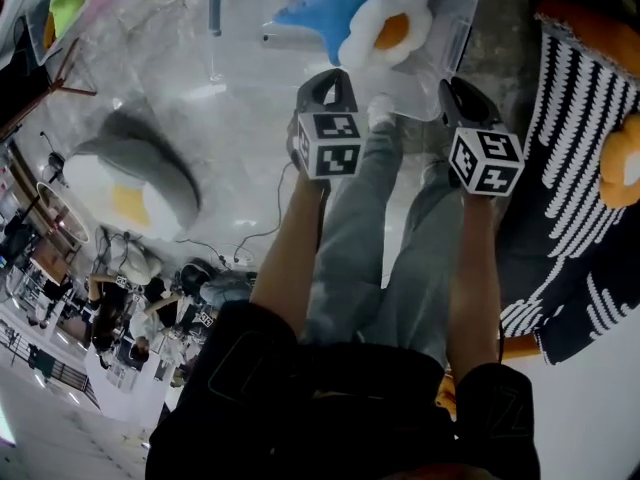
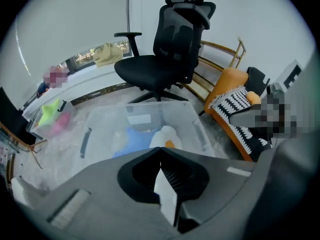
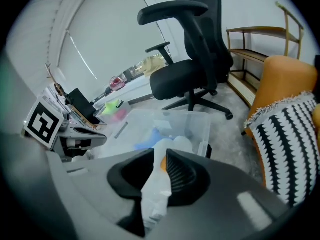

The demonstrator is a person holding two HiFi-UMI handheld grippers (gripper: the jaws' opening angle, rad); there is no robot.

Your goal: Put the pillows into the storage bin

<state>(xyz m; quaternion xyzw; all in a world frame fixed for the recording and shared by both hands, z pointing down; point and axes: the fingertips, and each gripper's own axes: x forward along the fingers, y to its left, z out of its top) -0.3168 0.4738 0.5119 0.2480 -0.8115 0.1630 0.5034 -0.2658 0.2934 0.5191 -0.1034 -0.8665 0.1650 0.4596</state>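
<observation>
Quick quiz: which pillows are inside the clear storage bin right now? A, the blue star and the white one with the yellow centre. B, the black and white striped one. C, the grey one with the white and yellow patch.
A: the blue star pillow and the white pillow with the yellow centre lie inside the clear storage bin, while the striped pillow and the grey pillow are outside it.

Striped fabric (image 1: 572, 168) cut by right edge, blue pillow (image 1: 322, 10) cut at top
</observation>
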